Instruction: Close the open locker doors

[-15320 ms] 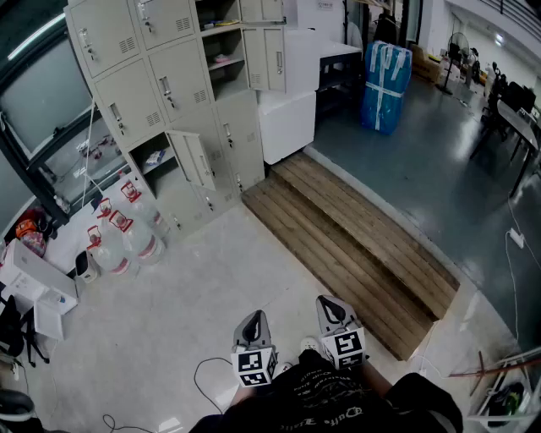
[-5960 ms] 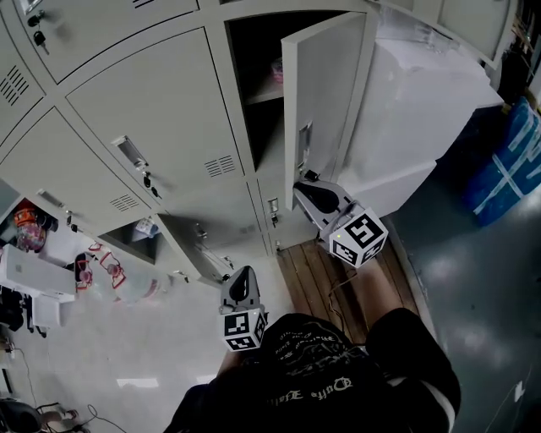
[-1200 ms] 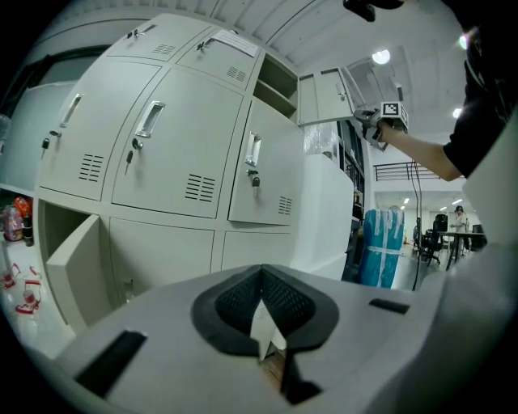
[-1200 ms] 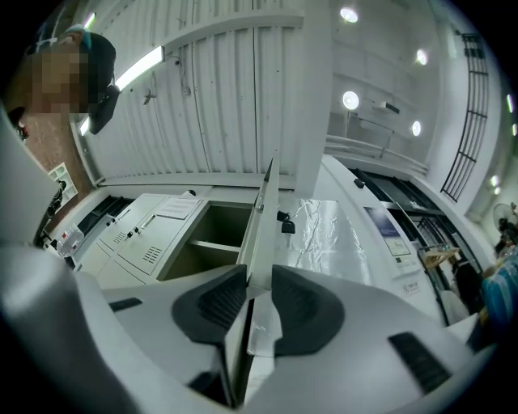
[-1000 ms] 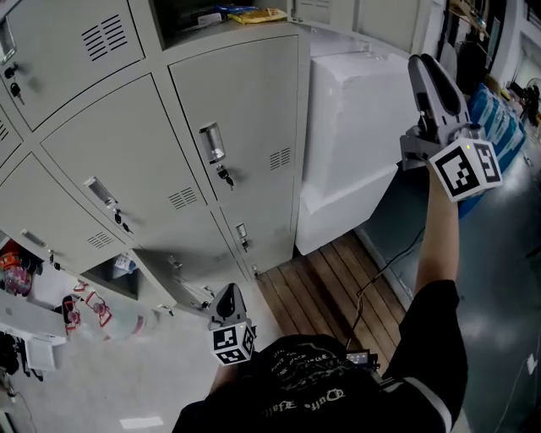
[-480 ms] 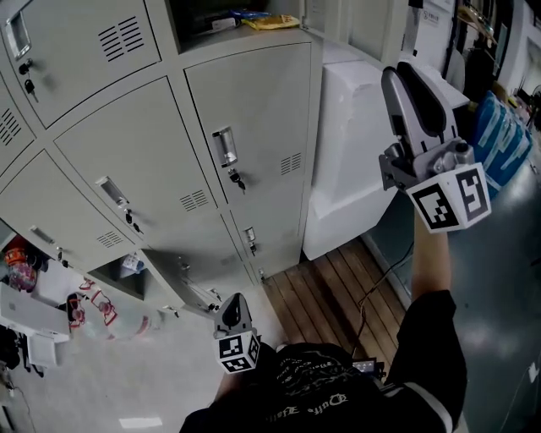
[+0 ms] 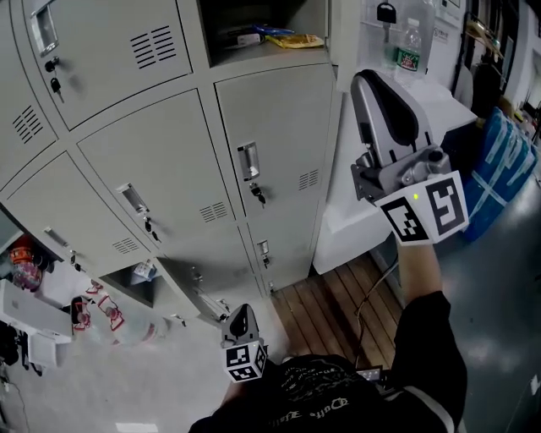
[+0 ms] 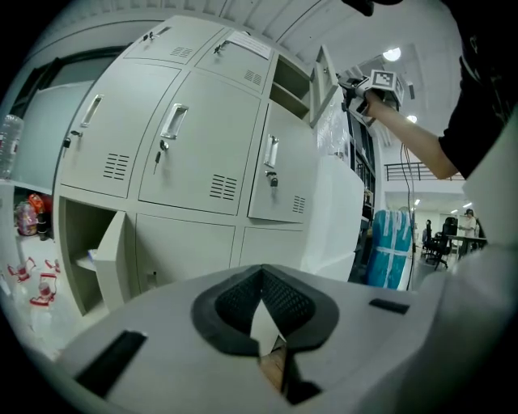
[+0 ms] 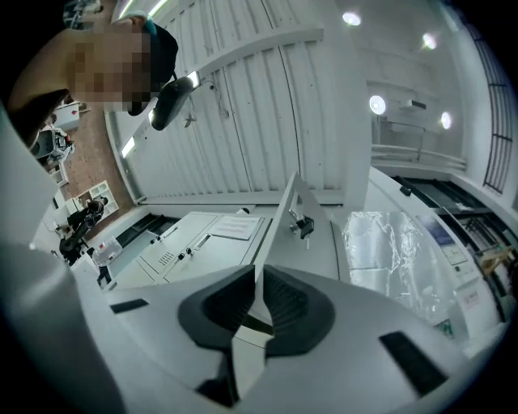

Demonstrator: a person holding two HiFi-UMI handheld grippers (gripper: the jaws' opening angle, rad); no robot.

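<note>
The grey locker bank [image 7: 152, 161] has an upper compartment [image 7: 262, 34] standing open, with snack packets inside. Its door [image 7: 345, 42] swings out on the right. My raised right gripper [image 7: 372, 80] is at that door. In the right gripper view the door's edge [image 9: 283, 210] runs down between the pads; the jaws have just been closing and are shut on it [image 9: 261, 279]. A low compartment [image 7: 139, 275] is open too, its door [image 7: 199, 292] hanging out. My left gripper [image 7: 241, 313] hangs low, shut and empty [image 8: 261, 279], facing the lockers with that low door [image 8: 113, 255] to its left.
A white cabinet [image 7: 338, 228] stands against the lockers' right side, with a wooden step [image 7: 330, 313] in front of it. A blue wrapped bundle [image 7: 507, 161] stands further right. Water jugs [image 7: 93, 309] sit on the floor at the left. A key [image 7: 385, 13] hangs in the upper door's lock.
My right gripper has swung left from in front of the white cabinet to the upper door, and its jaws have come together on the door's edge. The left gripper has stayed low.
</note>
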